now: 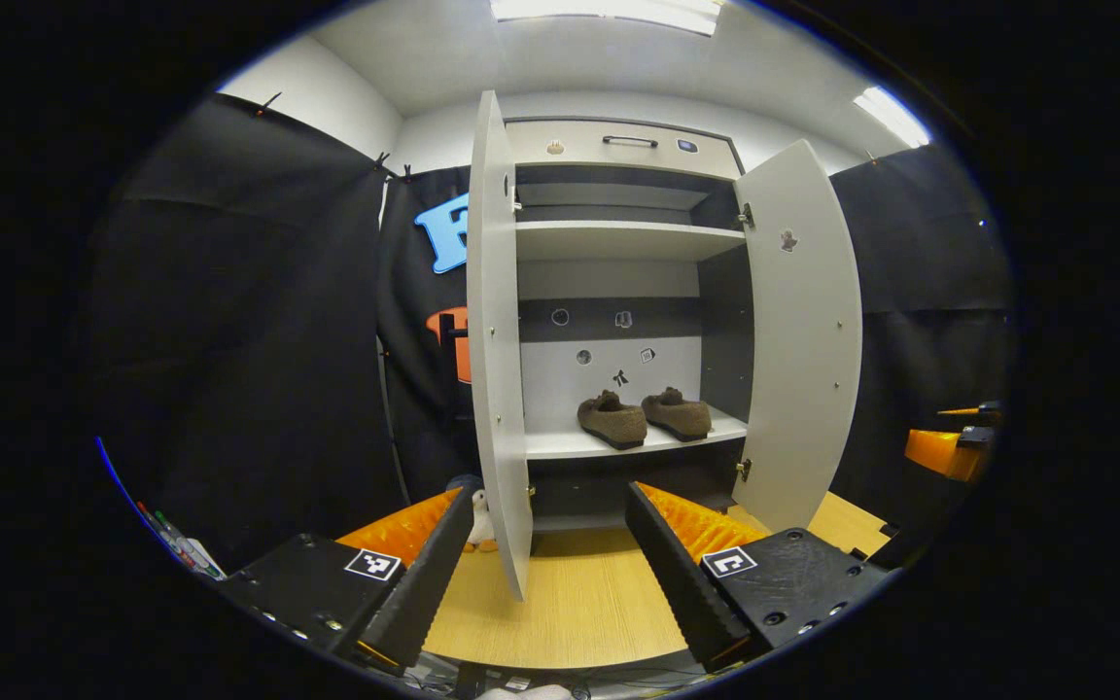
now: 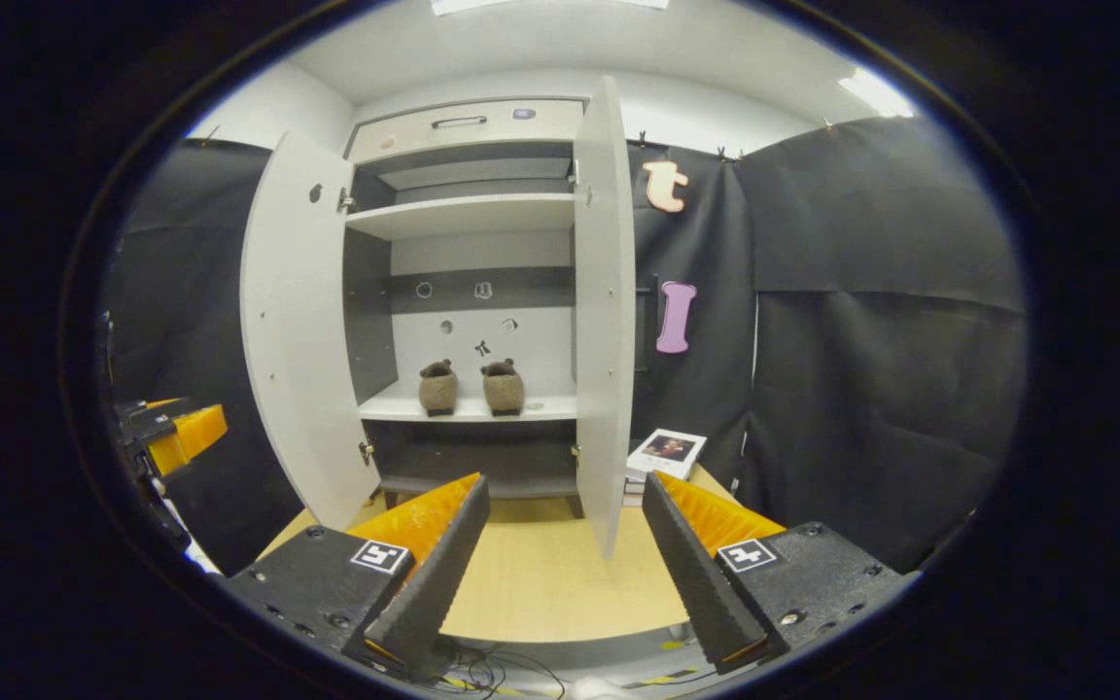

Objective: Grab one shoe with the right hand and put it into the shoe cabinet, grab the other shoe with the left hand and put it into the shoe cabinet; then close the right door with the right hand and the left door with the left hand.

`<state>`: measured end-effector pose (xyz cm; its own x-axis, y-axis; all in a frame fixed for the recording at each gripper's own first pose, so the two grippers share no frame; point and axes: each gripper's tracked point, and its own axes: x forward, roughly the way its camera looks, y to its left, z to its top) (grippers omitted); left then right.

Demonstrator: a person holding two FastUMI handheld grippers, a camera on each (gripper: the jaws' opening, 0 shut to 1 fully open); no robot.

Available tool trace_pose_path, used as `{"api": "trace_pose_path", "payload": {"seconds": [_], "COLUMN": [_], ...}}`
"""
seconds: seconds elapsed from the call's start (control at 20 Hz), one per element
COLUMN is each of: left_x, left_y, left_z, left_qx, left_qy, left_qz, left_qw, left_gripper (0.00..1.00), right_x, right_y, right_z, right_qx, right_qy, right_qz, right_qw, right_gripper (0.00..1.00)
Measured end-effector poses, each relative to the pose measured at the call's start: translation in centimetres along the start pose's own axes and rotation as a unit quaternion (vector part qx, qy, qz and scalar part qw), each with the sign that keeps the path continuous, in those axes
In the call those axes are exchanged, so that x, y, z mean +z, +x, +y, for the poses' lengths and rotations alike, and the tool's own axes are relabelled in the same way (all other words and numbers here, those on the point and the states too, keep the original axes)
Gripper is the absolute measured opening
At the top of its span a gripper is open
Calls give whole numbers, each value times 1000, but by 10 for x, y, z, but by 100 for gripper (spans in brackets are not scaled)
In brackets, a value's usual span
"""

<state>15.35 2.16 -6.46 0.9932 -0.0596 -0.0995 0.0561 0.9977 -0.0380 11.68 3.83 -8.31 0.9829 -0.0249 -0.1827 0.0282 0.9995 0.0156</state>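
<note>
Two brown fuzzy shoes sit side by side on the lower shelf [image 1: 579, 445] of the grey shoe cabinet: one shoe [image 1: 612, 420] on the left, the other shoe [image 1: 678, 413] on the right. In the right gripper view the same pair shows as a left shoe [image 2: 438, 388] and a right shoe [image 2: 503, 386]. Both doors stand wide open: the left door [image 1: 499, 340] edge-on just ahead of my left gripper [image 1: 550, 544], the right door [image 2: 605, 311] edge-on ahead of my right gripper [image 2: 567, 540]. Both grippers are open and hold nothing.
The cabinet stands on a light wooden tabletop [image 1: 579, 603]. A small white toy [image 1: 479, 525] sits by the left door's foot. A book [image 2: 667, 452] lies right of the right door. The other gripper [image 1: 954, 442] shows at the far right of the left gripper view.
</note>
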Motion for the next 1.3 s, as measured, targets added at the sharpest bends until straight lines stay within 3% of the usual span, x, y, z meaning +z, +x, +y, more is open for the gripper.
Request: {"api": "trace_pose_path", "payload": {"seconds": [0.2,0.25,0.45,0.65,0.75,0.95,1.0,1.2,1.25,1.3], "left_x": [3,4,8,8,10,8,7,2,0,-3], "left_y": [-6,-7,-7,-4,-1,0,1,3,4,5], "left_z": [-4,-6,-24,-49,-62,-80,-82,-78,-76,-73], "left_qx": [4,8,27,50,64,94,102,132,137,142], "left_qy": [-4,-2,4,-2,2,0,0,-11,-14,-13], "left_qz": [-10,-12,-15,-10,-8,-8,-7,-1,1,5], "left_qw": [1000,1000,1000,999,998,996,995,991,990,990], "left_gripper": [100,96,100,96,100,96,100,96,96,96], "right_x": [17,24,52,80,90,110,111,119,118,119], "right_y": [24,32,79,130,160,198,206,213,212,213], "right_z": [-38,-51,-113,-159,-165,-159,-157,-148,-145,-141], "right_qx": [-17,-23,-45,-47,-31,11,20,46,48,50], "right_qy": [2,5,13,18,24,19,22,13,10,9], "right_qz": [-11,-15,-23,-31,-34,-41,-43,-56,-54,-55], "right_qw": [1000,1000,999,998,999,999,999,997,997,997], "right_gripper": [100,100,100,100,100,100,100,97,90,95]}}
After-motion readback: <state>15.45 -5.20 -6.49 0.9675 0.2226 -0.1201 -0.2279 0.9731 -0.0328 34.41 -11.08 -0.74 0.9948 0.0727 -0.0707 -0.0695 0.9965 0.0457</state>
